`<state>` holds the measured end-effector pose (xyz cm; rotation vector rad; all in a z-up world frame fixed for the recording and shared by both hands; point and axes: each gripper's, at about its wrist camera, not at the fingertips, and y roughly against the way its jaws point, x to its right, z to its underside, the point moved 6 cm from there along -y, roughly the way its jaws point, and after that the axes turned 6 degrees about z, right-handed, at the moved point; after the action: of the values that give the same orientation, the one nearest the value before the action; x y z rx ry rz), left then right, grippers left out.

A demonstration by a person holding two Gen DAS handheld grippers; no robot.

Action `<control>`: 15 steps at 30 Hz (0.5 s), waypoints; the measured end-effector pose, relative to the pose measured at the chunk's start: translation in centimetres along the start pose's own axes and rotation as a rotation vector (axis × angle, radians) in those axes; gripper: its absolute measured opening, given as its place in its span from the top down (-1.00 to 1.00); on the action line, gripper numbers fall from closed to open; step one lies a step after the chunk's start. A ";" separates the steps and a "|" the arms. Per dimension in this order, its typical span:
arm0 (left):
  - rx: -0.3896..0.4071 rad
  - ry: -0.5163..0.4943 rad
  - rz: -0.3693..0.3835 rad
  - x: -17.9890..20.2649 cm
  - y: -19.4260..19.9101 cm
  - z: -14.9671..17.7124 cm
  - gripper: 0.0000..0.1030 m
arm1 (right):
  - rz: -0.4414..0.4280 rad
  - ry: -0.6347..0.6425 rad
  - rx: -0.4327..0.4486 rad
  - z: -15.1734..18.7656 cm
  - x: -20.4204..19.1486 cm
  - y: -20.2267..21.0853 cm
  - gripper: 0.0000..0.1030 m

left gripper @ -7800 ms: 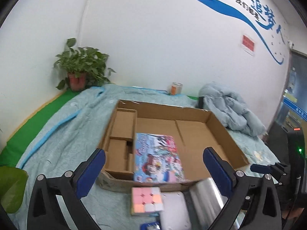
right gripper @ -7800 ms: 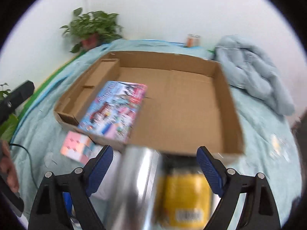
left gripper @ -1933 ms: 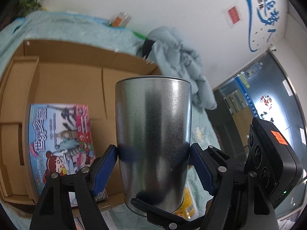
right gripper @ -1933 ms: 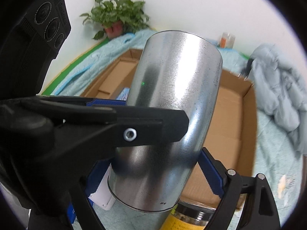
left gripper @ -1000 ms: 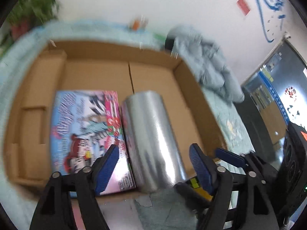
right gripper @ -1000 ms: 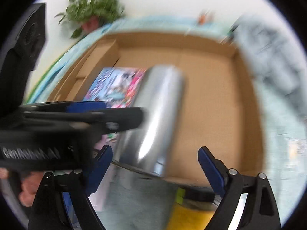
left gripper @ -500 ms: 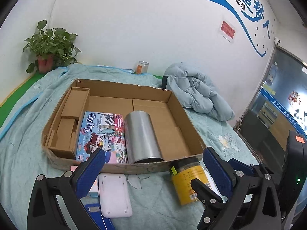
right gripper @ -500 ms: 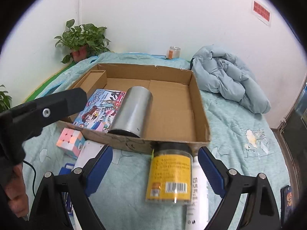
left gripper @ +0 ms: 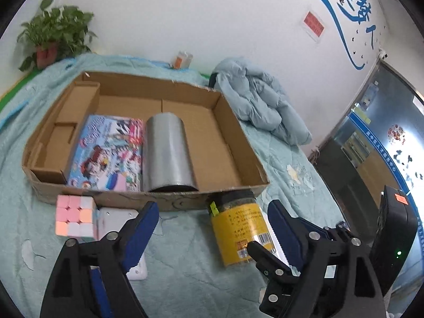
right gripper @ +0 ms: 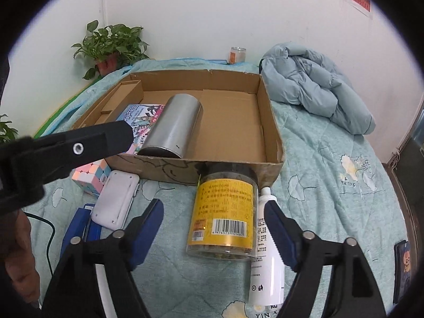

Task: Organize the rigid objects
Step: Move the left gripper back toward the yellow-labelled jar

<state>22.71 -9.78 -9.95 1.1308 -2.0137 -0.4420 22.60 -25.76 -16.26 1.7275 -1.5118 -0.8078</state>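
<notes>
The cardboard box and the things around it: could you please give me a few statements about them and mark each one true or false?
1. The metal tumbler lies on its side inside the cardboard box. True.
2. The yellow-labelled jar is inside the box. False: it lies on the bedspread in front of the box, beside the white bottle.
3. The picture book lies flat in the box, next to the tumbler. True.
4. The puzzle cube rests on top of the book. False: it sits outside the box, on the bedspread, by the white case.
5. The right gripper is clamped on the jar. False: its jaws stand apart and hold nothing.
</notes>
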 end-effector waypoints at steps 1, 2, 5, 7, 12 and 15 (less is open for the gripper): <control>-0.030 0.013 0.020 0.0 -0.8 0.3 -0.67 | -0.002 0.002 -0.013 0.2 0.1 -0.4 -0.57; -0.045 0.025 0.037 -0.1 -1.3 0.4 -0.67 | -0.003 0.002 -0.023 0.3 0.2 -0.8 -0.57; -0.111 0.092 0.123 -0.5 -3.3 0.8 -0.67 | -0.009 0.003 -0.051 0.9 0.3 -1.7 -0.58; -0.140 0.111 0.136 -0.7 -4.4 1.0 -0.67 | -0.013 0.003 -0.061 1.0 0.5 -2.2 -0.61; -0.182 0.090 0.140 -0.5 -6.6 1.0 -0.67 | -0.019 0.002 -0.069 1.1 1.1 -3.1 -0.69; -0.201 0.099 0.149 -0.7 -7.8 1.1 -0.67 | -0.023 0.005 -0.074 1.2 1.3 -3.7 -0.81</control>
<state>26.53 -13.49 -15.78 0.8576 -1.9048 -0.4896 23.84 -26.83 -19.96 1.6942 -1.4429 -0.8606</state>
